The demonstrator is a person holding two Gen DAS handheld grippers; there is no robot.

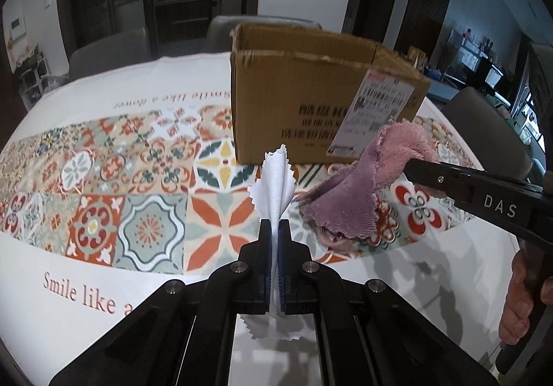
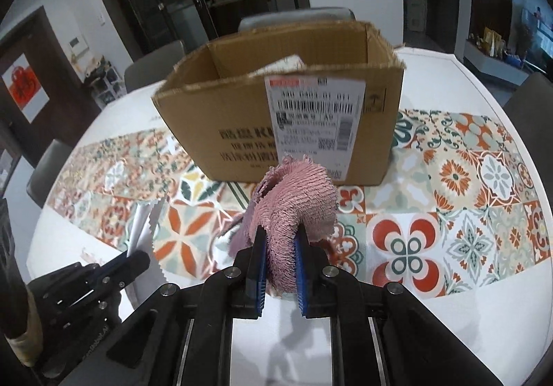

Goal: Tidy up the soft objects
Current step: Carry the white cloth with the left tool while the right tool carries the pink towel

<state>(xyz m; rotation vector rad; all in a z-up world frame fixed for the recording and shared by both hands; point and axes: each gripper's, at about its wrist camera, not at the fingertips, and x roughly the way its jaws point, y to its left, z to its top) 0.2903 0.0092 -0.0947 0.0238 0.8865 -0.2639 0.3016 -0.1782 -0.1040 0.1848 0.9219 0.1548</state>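
Note:
My left gripper (image 1: 275, 225) is shut on a white cloth (image 1: 274, 182) with zigzag edges and holds it above the table in front of the open cardboard box (image 1: 297, 102). My right gripper (image 2: 280, 234) is shut on a fluffy pink cloth (image 2: 297, 196), also lifted, just before the box (image 2: 242, 109). In the left wrist view the pink cloth (image 1: 363, 185) hangs from the right gripper (image 1: 411, 168) at the right. In the right wrist view the left gripper (image 2: 134, 256) with the white cloth (image 2: 145, 223) is at the lower left. Something white lies inside the box (image 2: 280, 66).
The table carries a patterned tile cloth (image 1: 138, 178) with the words "Smile like a". Grey chairs (image 1: 110, 50) stand round the far side and one (image 1: 490, 130) at the right. Dark cabinets and doors are behind.

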